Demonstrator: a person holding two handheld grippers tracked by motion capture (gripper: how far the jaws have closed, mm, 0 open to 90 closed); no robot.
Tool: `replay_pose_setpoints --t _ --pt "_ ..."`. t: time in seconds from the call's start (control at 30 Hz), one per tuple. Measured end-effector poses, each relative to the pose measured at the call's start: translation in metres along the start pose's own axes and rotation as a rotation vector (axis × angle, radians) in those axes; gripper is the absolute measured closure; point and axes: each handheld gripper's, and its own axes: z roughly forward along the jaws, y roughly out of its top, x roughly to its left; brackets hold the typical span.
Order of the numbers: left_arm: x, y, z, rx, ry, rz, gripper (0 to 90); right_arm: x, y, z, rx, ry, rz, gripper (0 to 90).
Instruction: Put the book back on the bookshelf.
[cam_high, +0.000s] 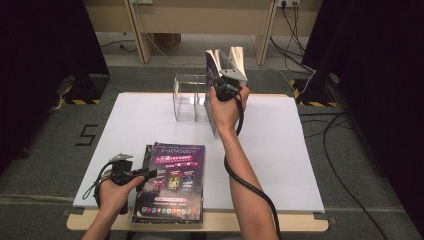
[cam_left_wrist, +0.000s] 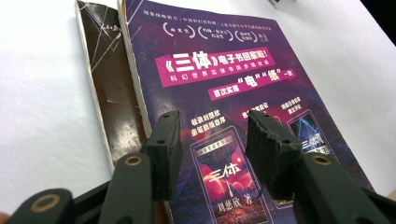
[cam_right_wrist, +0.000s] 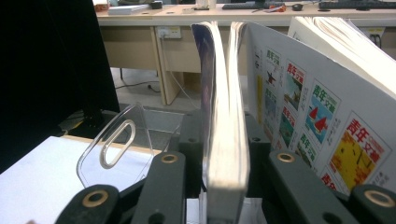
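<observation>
Right gripper view: a book (cam_right_wrist: 227, 116) is held upright between the right gripper's (cam_right_wrist: 226, 186) jaws, beside the clear holder (cam_right_wrist: 116, 140). With the grip loosening, it could tip or slip. The left gripper (cam_left_wrist: 212, 140), released, hovers over another book (cam_left_wrist: 224, 84).

Purple covers, white tabletop

The flat magazine (cam_high: 171, 181) is dark purple with magenta banners and white lettering; the upright magazine (cam_right_wrist: 224, 116) has a purple cover too; at its 3 o'clock, a white-backed book (cam_right_wrist: 322, 116) shows colourful pictures; tabletop (cam_high: 280, 165) white; jaws black.
</observation>
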Motion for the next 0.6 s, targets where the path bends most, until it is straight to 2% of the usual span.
replay_pose_setpoints --t 0.3,0.47,0.6 --pt "0.002 0.0 -0.001 -0.007 0.0 -0.002 54.7 0.002 0.005 0.007 0.018 0.016 0.004 75.0" --pt "0.003 0.0 -0.001 -0.006 -0.002 -0.003 54.7 0.002 0.009 0.011 0.05 0.008 0.008 76.2" --pt "0.003 0.0 -0.001 -0.006 0.0 -0.004 54.7 0.002 0.012 0.014 0.083 -0.003 0.0 81.0"
